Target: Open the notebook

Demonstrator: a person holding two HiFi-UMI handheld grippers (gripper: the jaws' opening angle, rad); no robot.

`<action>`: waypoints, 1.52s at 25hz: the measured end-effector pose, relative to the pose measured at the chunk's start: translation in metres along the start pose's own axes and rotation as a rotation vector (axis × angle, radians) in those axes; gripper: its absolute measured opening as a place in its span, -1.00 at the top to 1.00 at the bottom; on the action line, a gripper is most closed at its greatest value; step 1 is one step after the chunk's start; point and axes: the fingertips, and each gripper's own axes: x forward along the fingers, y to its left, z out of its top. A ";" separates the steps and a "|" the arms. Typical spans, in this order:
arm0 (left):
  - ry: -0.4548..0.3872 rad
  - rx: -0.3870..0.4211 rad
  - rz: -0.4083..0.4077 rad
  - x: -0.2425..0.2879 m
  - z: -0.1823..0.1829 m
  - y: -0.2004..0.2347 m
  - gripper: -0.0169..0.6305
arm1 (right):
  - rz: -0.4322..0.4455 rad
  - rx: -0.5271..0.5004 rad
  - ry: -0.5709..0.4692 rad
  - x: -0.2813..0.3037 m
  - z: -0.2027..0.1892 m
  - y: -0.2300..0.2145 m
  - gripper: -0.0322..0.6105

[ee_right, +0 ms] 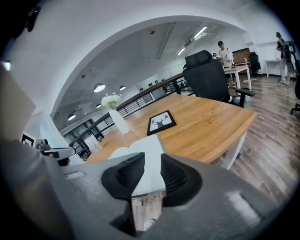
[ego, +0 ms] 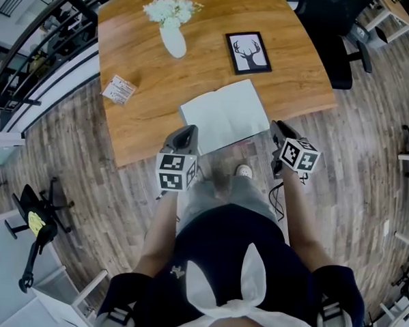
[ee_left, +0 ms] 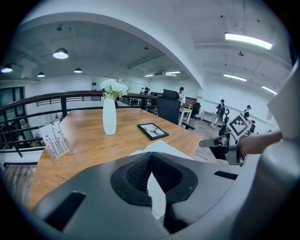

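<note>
**Head view.** The notebook (ego: 224,114) is lying open on the wooden bench (ego: 196,63), close to the near edge, and is showing two plain white pages. The longer side of the spread is running roughly along that near edge, climbing slightly toward the right. I am holding my left tool (ego: 187,132) over the notebook's near left corner and my right tool (ego: 277,127) just beside its right corner. A white vase (ego: 173,39), a framed deer picture (ego: 248,52) and a small card stand (ego: 118,90) are sitting farther back on the bench, well apart from the notebook.

**Left gripper view.** My left tool (ee_left: 150,158) is clenched, with the tips of its jaws meeting. I cannot make out anything pinched between them. The notebook (ee_left: 165,147) is showing just beyond the tips, its pages arching up on either side of the fold.

**Right gripper view.** My right tool (ee_right: 153,164) is released, its jaws standing apart. The notebook (ee_right: 146,149) is showing through the gap, its near corner pointing toward me and its far edge toward the deer picture (ee_right: 161,123). I cannot tell whether the jaws are touching it.
</note>
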 end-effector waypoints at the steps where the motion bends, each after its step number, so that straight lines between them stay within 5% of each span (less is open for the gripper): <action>1: -0.006 0.001 -0.001 -0.002 0.003 0.000 0.90 | 0.014 -0.014 -0.010 -0.003 0.004 0.009 0.58; 8: -0.051 -0.004 -0.038 -0.013 0.019 -0.013 0.90 | 0.109 -0.158 -0.060 -0.022 0.021 0.070 0.61; 15: -0.061 0.030 -0.098 -0.013 0.026 -0.036 0.90 | 0.156 -0.263 -0.118 -0.040 0.034 0.111 0.90; 38: -0.114 0.027 -0.161 -0.013 0.052 -0.048 0.90 | 0.227 -0.331 -0.083 -0.037 0.037 0.160 0.91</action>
